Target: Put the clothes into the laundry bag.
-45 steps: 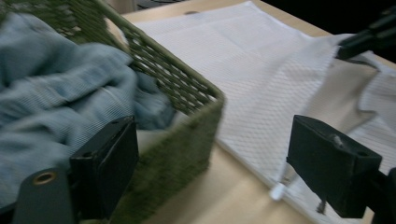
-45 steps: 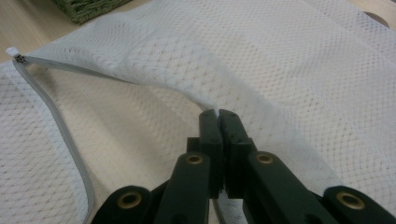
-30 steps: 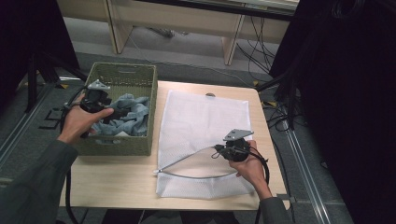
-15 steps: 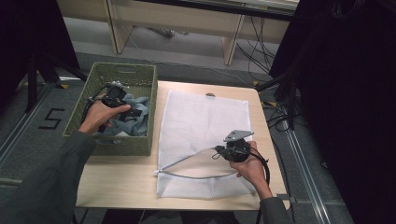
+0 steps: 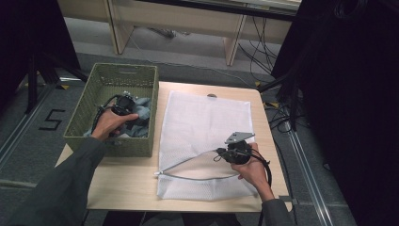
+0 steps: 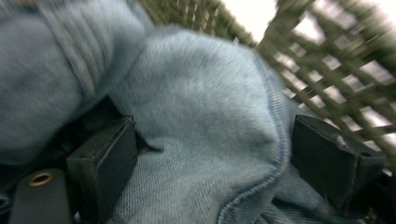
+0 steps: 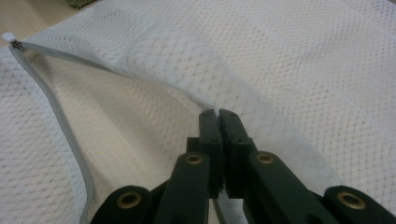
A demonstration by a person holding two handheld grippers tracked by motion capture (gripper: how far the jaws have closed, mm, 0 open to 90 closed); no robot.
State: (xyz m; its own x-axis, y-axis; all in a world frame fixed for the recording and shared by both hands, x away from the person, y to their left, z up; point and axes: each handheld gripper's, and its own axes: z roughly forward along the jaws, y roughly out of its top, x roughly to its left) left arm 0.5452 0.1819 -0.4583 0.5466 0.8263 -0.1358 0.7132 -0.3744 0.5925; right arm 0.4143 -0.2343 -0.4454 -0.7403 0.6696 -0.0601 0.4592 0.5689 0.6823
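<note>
A white mesh laundry bag (image 5: 202,117) lies flat on the wooden table (image 5: 122,183). My right gripper (image 5: 219,151) is shut on the upper lip of its opening and holds that lip lifted, so the grey zipper (image 5: 188,178) gapes toward the front left. In the right gripper view the jaws (image 7: 218,114) pinch the mesh (image 7: 289,56), with the zipper (image 7: 51,107) curving off at the left. Blue-grey clothes (image 5: 143,110) fill a green woven basket (image 5: 124,67). My left gripper (image 5: 133,112) is down among them, open, with a fold of blue cloth (image 6: 205,121) bulging between its jaws (image 6: 215,154).
The basket stands at the table's left edge, its wall (image 6: 327,56) close behind the cloth. Wooden furniture legs (image 5: 233,44) and cables (image 5: 282,113) lie on the floor beyond the table. A dark curtain (image 5: 348,94) hangs at the right.
My left hand has moved right and down from the basket's left rim into the clothes. The right gripper and the bag's lifted lip have kept still.
</note>
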